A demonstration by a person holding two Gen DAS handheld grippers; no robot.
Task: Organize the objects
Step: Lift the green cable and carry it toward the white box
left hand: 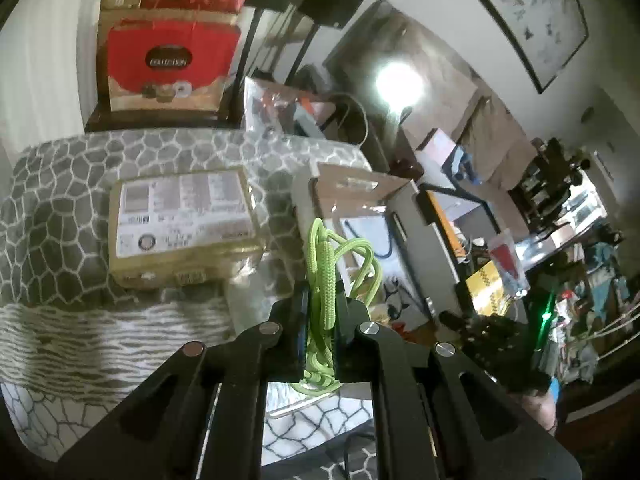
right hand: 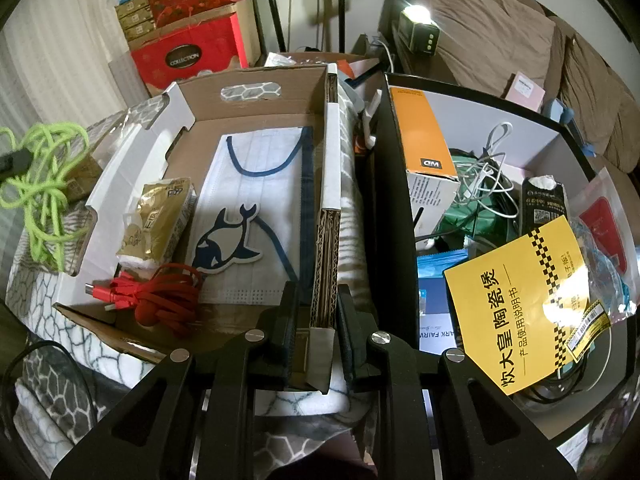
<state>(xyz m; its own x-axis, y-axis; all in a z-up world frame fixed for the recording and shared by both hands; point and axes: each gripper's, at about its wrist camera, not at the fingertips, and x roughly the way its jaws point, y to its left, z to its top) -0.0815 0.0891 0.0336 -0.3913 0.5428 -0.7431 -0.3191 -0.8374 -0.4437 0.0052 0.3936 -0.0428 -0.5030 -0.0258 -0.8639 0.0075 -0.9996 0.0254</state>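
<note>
You had open floor in the cardboard box [right hand: 256,120] at upper centre of the right wrist view; red cable [right hand: 160,296], gold packet [right hand: 160,216] and mask [right hand: 256,200] crowded the rest. The black bin [right hand: 392,200] at right was packed full.

A bed covered by a grey blanket with a white cobble pattern [left hand: 72,184] fills the left half of the left wrist view, and a tan labelled box [left hand: 182,224] lies flat on it at centre left. In the right wrist view the same blanket [right hand: 52,380] shows at lower left, carrying an open cardboard tray [right hand: 256,120] at centre. A black bin [right hand: 390,184] stands just beside the tray, to its right.
</note>
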